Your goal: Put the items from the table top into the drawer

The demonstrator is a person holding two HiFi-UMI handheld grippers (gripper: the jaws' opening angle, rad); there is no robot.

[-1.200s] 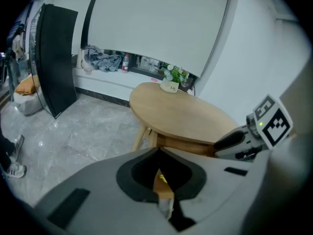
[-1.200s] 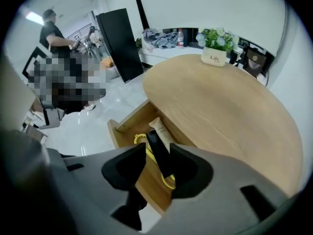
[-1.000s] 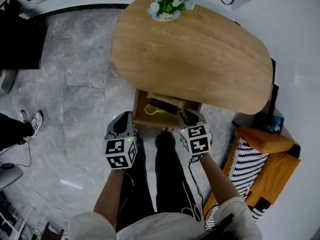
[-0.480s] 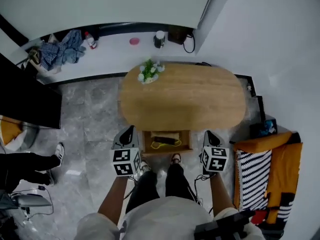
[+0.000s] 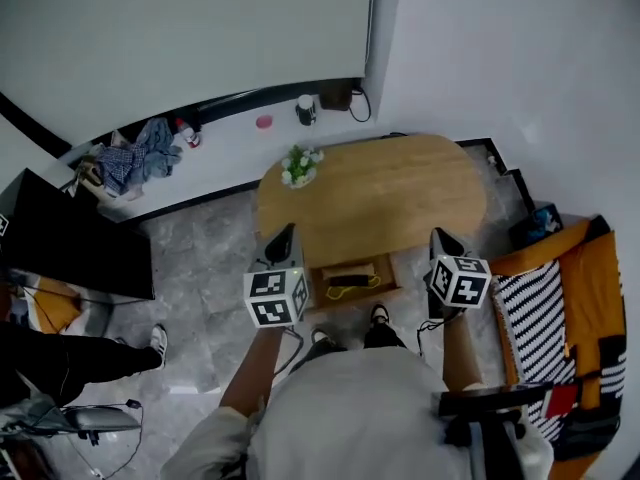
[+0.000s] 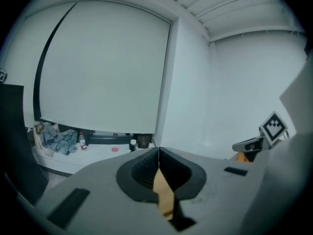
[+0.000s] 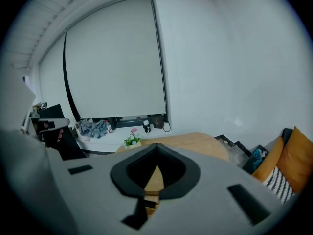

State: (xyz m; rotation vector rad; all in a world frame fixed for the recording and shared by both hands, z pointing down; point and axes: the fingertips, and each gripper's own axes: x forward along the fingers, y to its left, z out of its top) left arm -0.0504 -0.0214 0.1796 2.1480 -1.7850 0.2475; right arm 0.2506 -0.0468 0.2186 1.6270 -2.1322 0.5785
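The left gripper (image 6: pixel 158 152) has its jaws clenched tip to tip with nothing between them. The right gripper (image 7: pixel 156 147) is clenched and empty too. Below and between the two pairs of jaws lies the open drawer (image 5: pixel 350 280), which holds a black item (image 5: pixel 347 280) and a yellow cable (image 5: pixel 352 291). Just beyond the jaws spreads the oval wooden surface (image 5: pixel 400 203), with a flower pot (image 5: pixel 300 166) at its far left edge. Left of the left jaws stands a black screen (image 5: pixel 70 243). Right of the right jaws sits an orange sofa (image 5: pixel 600 298) with a striped cushion (image 5: pixel 530 323). Farthest off, a white ledge (image 5: pixel 230 138) along the wall carries a heap of clothes (image 5: pixel 135 158), a bottle (image 5: pixel 186 133) whose label is too small to read, and a white cup (image 5: pixel 306 110).
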